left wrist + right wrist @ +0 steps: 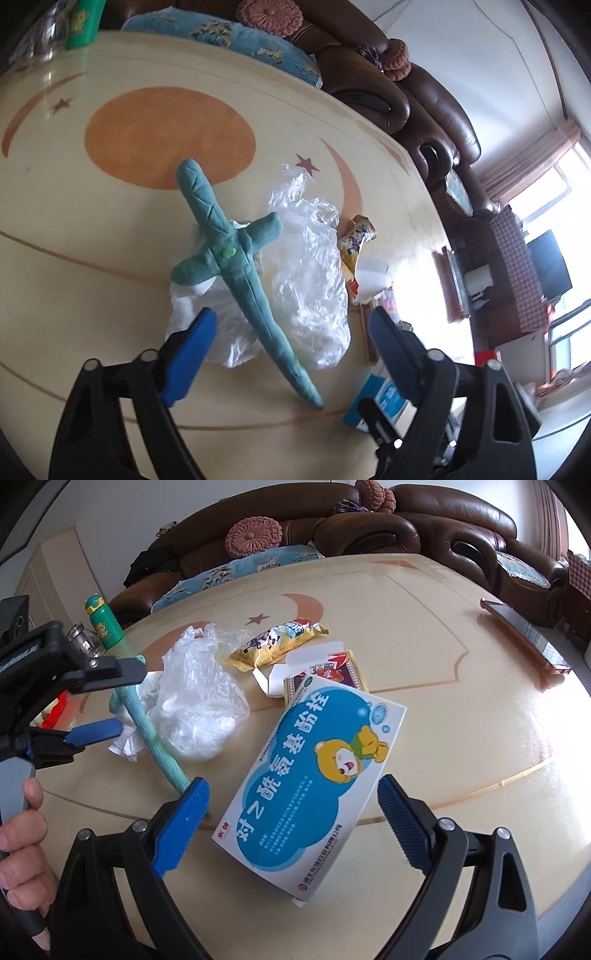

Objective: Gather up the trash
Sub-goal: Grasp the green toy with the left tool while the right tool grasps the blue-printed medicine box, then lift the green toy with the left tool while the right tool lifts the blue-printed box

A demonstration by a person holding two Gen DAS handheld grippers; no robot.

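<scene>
Both wide open, gripping nothing: left gripper (291,328) over the plush sword (240,258), right gripper (291,812) over the medicine box (314,779). On the table (461,701), clear bag (199,698), tissue (129,738), snack wrapper (277,642) and opened carton (321,668) clustered close together.

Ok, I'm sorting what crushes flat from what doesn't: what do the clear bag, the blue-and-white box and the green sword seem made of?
Clear bag: thin plastic film, glossy, see-through and heavily crinkled.
Blue-and-white box: printed cardboard, probably with a light sheen; flat panels and sharp folded edges.
Green sword: likely soft plush fabric, matte, with stitched seams and rounded, stuffed-looking arms; foam can't be ruled out.
</scene>
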